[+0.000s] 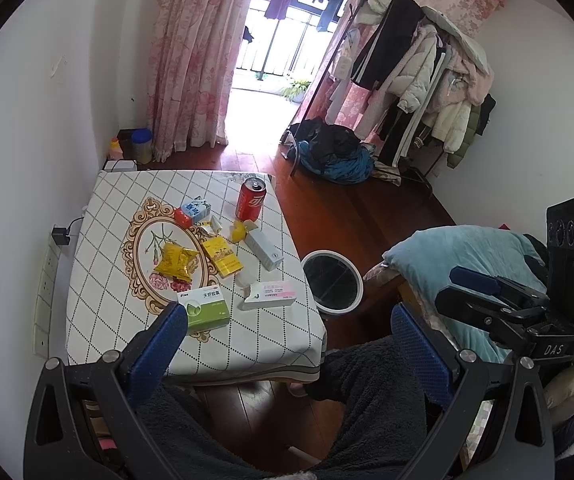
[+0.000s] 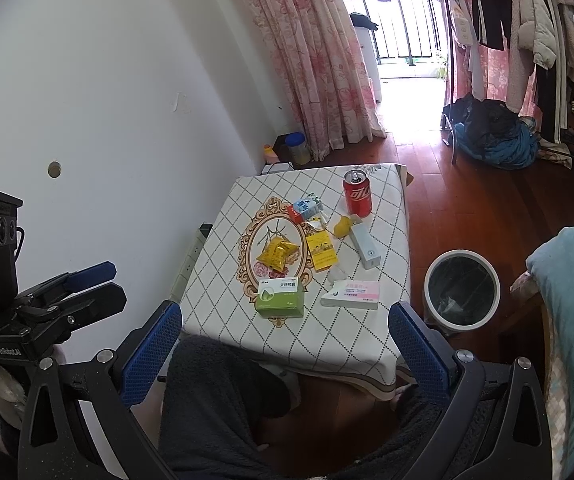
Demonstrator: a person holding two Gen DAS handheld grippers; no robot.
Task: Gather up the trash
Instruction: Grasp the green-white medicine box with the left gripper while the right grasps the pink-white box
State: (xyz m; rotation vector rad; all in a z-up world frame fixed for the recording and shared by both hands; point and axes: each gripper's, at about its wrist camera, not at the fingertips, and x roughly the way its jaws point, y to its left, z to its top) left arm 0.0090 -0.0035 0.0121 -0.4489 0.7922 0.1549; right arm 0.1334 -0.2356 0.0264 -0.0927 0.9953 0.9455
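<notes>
Both grippers are hovering short of the worktop, their blue fingers spread wide and gripping nothing. The left gripper is facing the near edge, with the green box lying just past its left finger tip. The right gripper is sitting back over the person's dark-trousered knees. Ahead of the fingers the trash is lying scattered on the checked cloth: a pink-and-white box beside the green one, a yellow snack bag and yellow packet further off, a long pale box, a small blue carton, and a red can standing upright farthest away. A white round bin with a dark liner is standing on the wooden floor, off the worktop, just beyond the right gripper's right finger.
</notes>
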